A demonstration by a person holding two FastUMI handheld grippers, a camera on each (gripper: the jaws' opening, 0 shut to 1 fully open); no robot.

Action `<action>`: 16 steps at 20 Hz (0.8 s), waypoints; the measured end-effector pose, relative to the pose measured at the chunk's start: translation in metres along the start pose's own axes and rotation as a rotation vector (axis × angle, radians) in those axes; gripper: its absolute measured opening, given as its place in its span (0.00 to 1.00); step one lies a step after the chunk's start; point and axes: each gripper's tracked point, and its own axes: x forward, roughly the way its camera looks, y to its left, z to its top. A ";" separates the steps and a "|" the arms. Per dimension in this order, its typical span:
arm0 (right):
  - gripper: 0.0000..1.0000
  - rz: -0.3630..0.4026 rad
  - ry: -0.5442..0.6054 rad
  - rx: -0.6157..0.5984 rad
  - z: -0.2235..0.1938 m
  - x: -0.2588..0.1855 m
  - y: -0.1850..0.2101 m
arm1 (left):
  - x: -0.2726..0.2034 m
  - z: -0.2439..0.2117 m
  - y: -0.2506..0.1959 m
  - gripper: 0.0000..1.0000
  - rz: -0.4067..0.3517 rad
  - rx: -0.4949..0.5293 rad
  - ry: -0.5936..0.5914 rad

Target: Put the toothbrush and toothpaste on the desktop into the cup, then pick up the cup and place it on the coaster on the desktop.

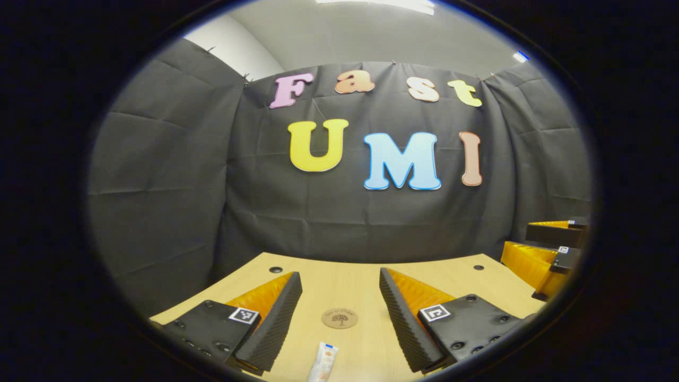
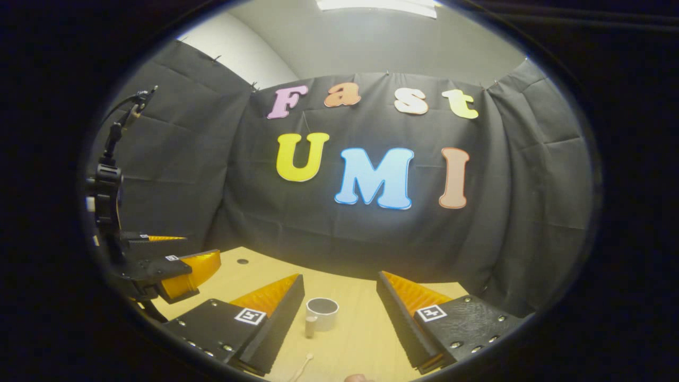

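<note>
Your left gripper [image 1: 339, 313] hangs above the desktop [image 1: 345, 281] with fingers spread and nothing held; the toothpaste tube [image 1: 323, 362] lies just below them, the round coaster [image 1: 340, 318] between them, bare. Your right gripper [image 2: 339, 318] is likewise apart and holds nothing, the cup [image 2: 322, 313] ahead, nothing standing in it as far as shows. Nothing done yet. The pale toothbrush [image 2: 301, 369] is cut off at the edge; the toothpaste tube's lower end too.

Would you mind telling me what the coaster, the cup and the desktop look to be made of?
The coaster looks like cork or light wood: matte tan disc with a dark printed emblem. The cup seems ceramic or plastic: smooth pale wall, dark inside, with a side handle. The desktop looks like wood-grain laminate: pale, evenly streaked, slightly satin.
</note>
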 end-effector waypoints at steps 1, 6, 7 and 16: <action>0.88 0.002 0.016 0.008 -0.004 0.001 0.001 | 0.003 -0.004 -0.002 0.94 -0.009 0.002 0.012; 0.87 0.029 0.203 0.075 -0.053 0.006 0.012 | 0.019 -0.051 -0.010 0.94 -0.045 -0.008 0.178; 0.87 0.034 0.253 0.096 -0.065 0.006 0.015 | 0.021 -0.064 -0.012 0.94 -0.055 -0.004 0.222; 0.88 0.080 0.629 0.164 -0.161 -0.001 0.047 | 0.033 -0.166 -0.008 0.94 -0.102 0.063 0.586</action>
